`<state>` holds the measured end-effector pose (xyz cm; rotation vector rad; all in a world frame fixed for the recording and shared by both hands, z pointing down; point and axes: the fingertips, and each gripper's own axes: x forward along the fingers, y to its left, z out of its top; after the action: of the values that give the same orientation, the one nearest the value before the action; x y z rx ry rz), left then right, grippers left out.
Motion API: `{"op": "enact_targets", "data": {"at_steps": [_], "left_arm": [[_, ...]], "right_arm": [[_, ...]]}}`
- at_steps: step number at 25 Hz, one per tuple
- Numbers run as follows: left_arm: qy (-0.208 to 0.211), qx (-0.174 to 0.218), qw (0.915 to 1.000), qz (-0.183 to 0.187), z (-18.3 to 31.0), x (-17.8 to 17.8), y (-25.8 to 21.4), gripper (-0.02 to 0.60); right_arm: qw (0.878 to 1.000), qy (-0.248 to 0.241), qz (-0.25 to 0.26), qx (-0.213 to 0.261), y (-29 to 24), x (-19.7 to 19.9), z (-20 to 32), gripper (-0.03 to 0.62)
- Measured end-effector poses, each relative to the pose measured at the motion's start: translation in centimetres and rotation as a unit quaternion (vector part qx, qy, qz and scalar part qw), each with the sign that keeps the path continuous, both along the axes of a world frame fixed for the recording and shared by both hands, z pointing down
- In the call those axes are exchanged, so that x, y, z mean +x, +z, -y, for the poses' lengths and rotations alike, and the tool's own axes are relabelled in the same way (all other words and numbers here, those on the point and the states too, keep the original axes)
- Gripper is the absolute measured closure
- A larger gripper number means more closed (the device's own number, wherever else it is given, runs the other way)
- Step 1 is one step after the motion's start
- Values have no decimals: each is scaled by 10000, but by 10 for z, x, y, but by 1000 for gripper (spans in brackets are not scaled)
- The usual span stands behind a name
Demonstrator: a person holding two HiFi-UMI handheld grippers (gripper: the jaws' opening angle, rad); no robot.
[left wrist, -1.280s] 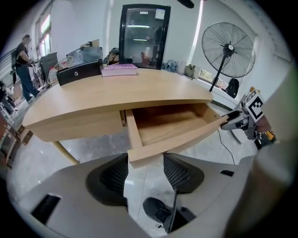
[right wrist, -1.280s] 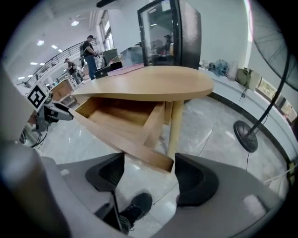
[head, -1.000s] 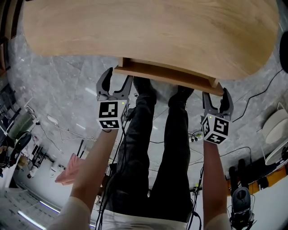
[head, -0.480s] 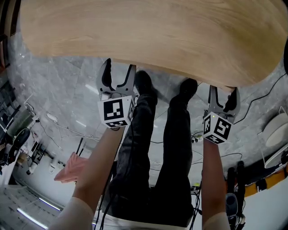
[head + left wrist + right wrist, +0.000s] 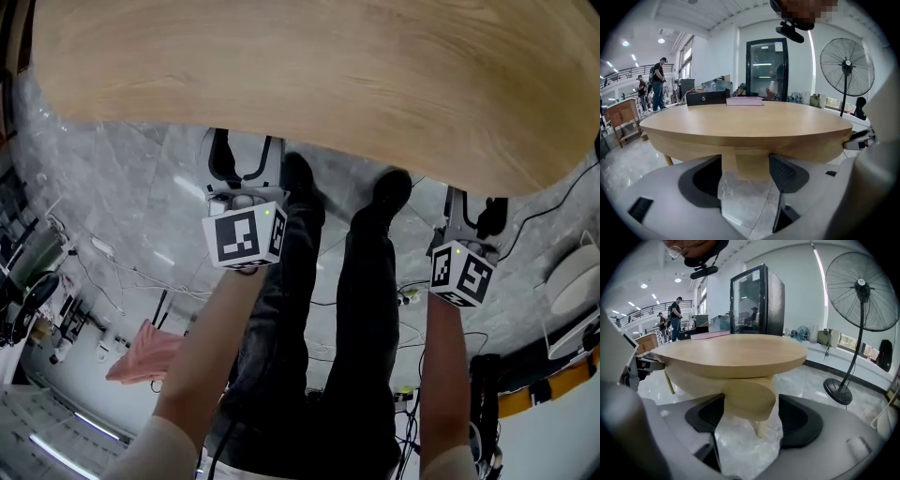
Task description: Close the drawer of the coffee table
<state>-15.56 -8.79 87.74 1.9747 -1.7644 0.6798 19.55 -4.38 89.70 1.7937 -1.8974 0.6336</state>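
1. The coffee table (image 5: 309, 75) filled the top of head view. No drawer stuck out past its near edge, so it was judged pushed in and the task about done.
2. What looked like the drawer front (image 5: 744, 161) sat tucked under the table's rim, straight ahead of the jaws in left gripper view.
3. Both grippers were at the table's near edge, one toward each end of where the drawer sits. That was prob. b/c a wide drawer slides straighter when pushed at both ends.
4. The left gripper (image 5: 244, 155) was just off the table's near edge, jaws wide – they had just been opening. Nothing lay between the pads; only floor (image 5: 740, 197) and the drawer front showed beyond.
5. The right gripper (image 5: 474, 211) had its tips under the table's overhang, jaws also well apart. A rounded wood panel (image 5: 750, 397) under the top showed past the gap, not pinched. Touching or not – couldn't tell.
6. The person's legs (image 5: 319, 281) stood on the table's near side, between the grippers.
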Motion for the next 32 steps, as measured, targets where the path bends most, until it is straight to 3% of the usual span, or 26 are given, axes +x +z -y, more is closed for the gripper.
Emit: {"op": "enact_targets", "data": {"at_steps": [6, 17, 28, 32], "left_arm": [[58, 250, 9997, 21, 15, 1, -1, 276], [24, 493, 9988, 73, 22, 1, 0, 276], [230, -364, 9990, 119, -4, -6, -6, 250], [410, -681, 9967, 159, -23, 0, -24, 250]], "right_arm": [[9995, 166, 61, 265, 1, -1, 13, 227], [9975, -315, -269, 572, 0, -4, 24, 233], [9970, -343, -534, -441, 0, 6, -3, 234], [9926, -546, -657, -858, -11, 2, -31, 268]]}}
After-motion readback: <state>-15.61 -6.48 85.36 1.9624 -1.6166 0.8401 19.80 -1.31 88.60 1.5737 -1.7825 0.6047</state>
